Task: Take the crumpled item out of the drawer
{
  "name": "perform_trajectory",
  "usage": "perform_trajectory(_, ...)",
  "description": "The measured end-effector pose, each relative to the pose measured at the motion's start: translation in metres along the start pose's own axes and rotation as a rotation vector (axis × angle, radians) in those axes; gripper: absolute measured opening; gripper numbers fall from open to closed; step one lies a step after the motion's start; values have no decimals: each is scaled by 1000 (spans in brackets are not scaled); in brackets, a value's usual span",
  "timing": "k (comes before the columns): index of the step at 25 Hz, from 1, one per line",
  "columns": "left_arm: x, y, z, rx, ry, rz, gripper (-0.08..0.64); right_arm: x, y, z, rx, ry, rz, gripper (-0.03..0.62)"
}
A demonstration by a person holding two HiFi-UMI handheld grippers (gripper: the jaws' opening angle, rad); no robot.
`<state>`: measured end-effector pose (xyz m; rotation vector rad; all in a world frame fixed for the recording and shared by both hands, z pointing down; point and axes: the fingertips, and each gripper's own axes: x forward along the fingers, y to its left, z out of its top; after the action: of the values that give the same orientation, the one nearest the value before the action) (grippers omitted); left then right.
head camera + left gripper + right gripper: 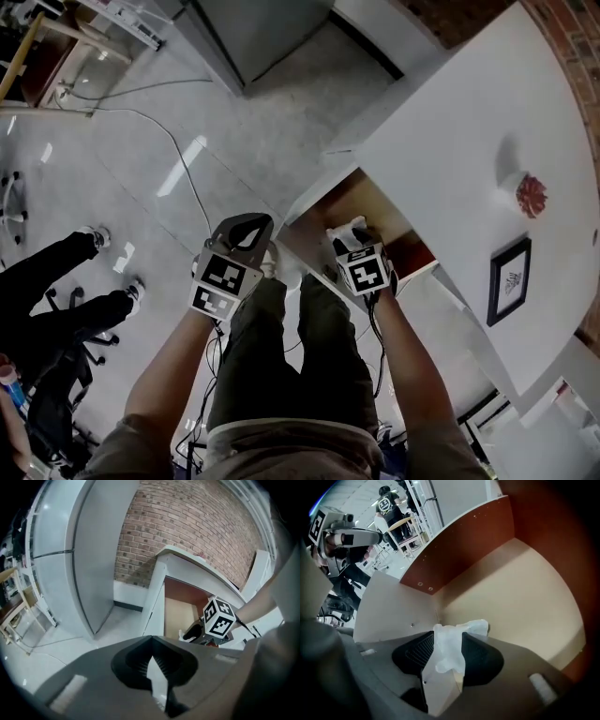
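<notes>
The drawer (349, 194) stands pulled open under the white desk, with a beige floor (511, 588) and red-brown walls. My right gripper (352, 230) reaches into it from above. In the right gripper view its jaws (449, 641) are shut on a white crumpled item (452, 641), which sticks out past the tips just above the drawer floor. A bit of that white item (353, 225) also shows in the head view. My left gripper (249, 223) hangs left of the drawer, outside it, over the floor; its jaws (151, 638) meet at the tips with nothing between them.
The curved white desk top (450, 141) carries a small red object (531, 195) and a black picture frame (508, 279). My legs are directly below the grippers. A cable (178, 155) runs over the glossy floor, and another person's legs (56, 272) and an office chair are at left.
</notes>
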<state>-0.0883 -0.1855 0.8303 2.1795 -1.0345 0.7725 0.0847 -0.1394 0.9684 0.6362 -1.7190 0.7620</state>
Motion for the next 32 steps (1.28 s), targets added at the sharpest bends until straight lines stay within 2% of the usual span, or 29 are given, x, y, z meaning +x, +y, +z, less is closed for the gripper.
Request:
perform_trajectory(4, 6, 0, -7, 0, 8, -2, 1, 9, -2, -3, -38, 28, -35, 210)
perform_trajectory(10, 6, -3, -14, -8, 21, -8, 1, 14, -9, -3, -66, 36, -90, 126)
perform_trajectory(14, 5, -7, -14, -11, 28, -8, 1, 17, -7, -8, -77, 64, -101, 31)
perform_trajectory(18, -3, -11, -7, -1, 30, -9, 1, 8, -3, -7, -47, 58, -97, 28)
perform_trajectory(26, -36, -27, 26, 45, 21, -5, 1, -61, 1, 19, 62, -86, -43, 28)
perform_trajectory(32, -77, -39, 65, 76, -18, 17, 1, -144, 26, 63, 46, -233, -3, 28)
